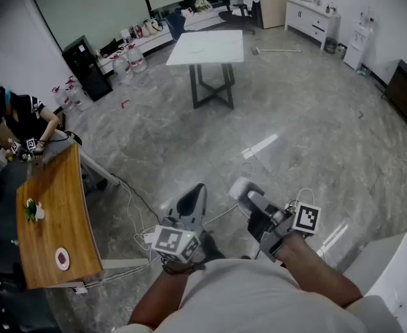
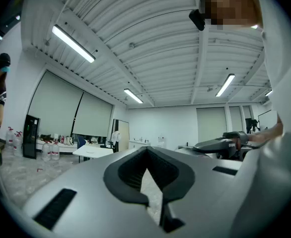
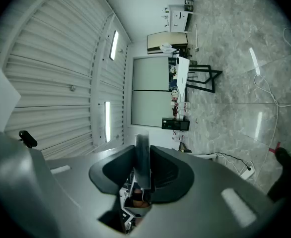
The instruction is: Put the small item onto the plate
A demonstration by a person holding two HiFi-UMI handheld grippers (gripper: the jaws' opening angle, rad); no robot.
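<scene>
right gripper (image 1: 244,189) has its fingers clamped on a thin grey piece (image 3: 141,157) held edge-on, I'd guess that's the small item; left gripper (image 1: 194,198) fingers together, nothing in them; plate (image 1: 57,254) sits well off to the left, near end of the wooden bench (image 1: 68,200), so the left gripper's nearer; floor cables (image 1: 130,207) lie between; a green-and-white thing (image 1: 31,210) and another person (image 1: 23,116) are further up the bench

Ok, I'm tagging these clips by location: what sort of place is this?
Probably an open office or lab room: a white-topped table on a black frame, white cabinets, and big water bottles standing on the grey stone-look floor.
</scene>
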